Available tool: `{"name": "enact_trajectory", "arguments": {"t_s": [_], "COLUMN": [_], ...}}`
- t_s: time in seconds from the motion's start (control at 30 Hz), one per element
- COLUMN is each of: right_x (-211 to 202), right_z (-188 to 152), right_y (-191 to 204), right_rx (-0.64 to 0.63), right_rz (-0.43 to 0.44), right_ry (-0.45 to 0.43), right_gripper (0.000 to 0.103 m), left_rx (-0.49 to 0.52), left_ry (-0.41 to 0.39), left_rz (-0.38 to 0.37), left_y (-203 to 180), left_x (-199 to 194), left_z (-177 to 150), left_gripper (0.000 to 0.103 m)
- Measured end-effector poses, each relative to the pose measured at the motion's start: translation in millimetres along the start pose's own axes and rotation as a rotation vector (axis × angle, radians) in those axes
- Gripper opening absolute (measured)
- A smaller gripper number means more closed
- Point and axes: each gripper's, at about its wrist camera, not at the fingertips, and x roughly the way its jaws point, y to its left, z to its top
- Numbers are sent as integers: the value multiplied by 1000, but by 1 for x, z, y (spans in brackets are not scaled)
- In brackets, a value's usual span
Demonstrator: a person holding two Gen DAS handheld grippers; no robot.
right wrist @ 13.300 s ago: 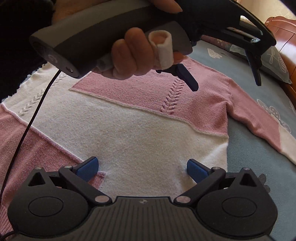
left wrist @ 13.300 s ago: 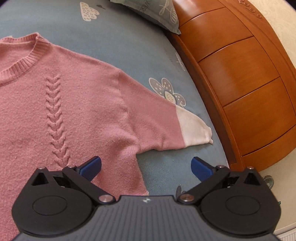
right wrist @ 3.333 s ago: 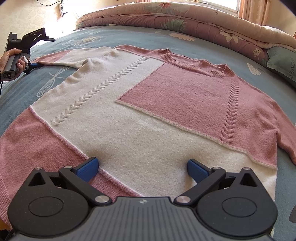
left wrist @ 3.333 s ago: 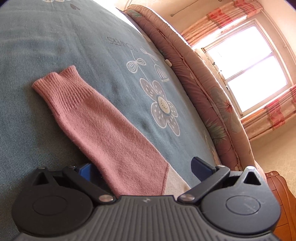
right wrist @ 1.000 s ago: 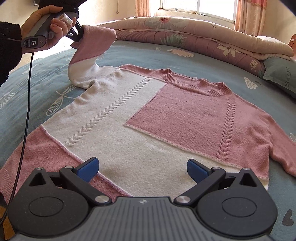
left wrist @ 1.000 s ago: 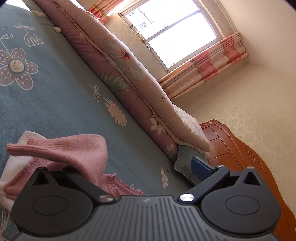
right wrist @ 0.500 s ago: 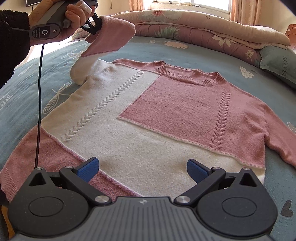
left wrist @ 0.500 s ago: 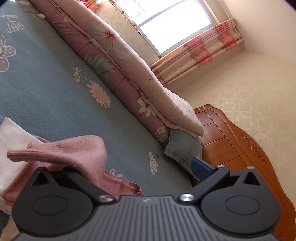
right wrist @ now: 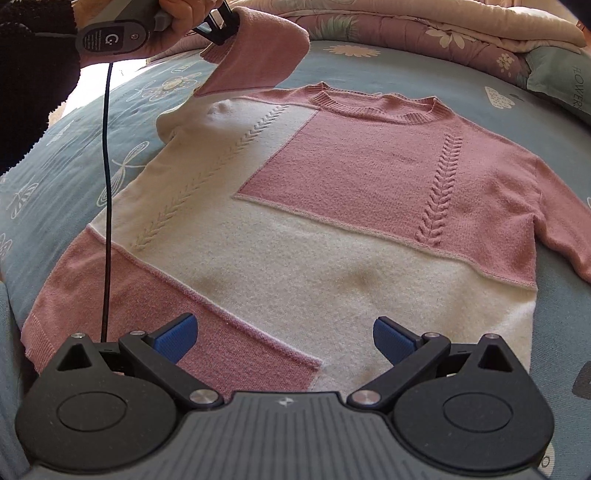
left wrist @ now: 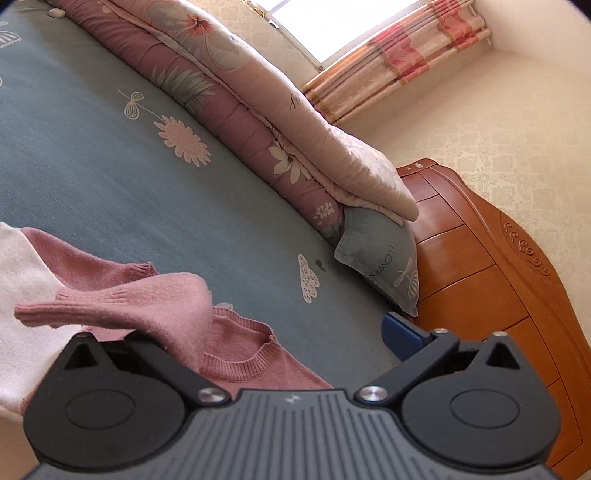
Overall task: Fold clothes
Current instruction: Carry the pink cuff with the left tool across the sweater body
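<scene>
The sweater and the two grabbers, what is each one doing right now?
Sweater: spread flat, front up, on the blue bedsheet.
Left sleeve: lifted off the bed, cuff pinched.
Right sleeve: lying flat, stretched out.
Left gripper: shut on the left sleeve's cuff.
Right gripper: open, holding nothing, above the hem.

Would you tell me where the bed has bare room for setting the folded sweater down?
Bare blue sheet lies between the sweater collar and the rolled quilt, and left of the sweater below the cable. The pillow corner is crowded.
</scene>
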Motion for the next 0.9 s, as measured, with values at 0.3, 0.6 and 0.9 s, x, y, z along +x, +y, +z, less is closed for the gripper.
{"name": "enact_trajectory", "arguments": {"t_s": [0.3, 0.6, 0.9], "right_x": [-18, -18, -17], "right_z": [3, 2, 2], "right_y": [-12, -15, -13], "right_rx": [42, 61, 51], "right_rz": [24, 0, -17], "right_ry": [-25, -28, -27], "right_gripper": [103, 103, 103], "left_rx": [18, 62, 101], "left_ry": [29, 35, 95], "left_rz": [40, 38, 91], "left_y": [-9, -30, -34], "left_x": [15, 26, 49], "left_z": [-9, -8, -16], "left_gripper": [102, 102, 102]}}
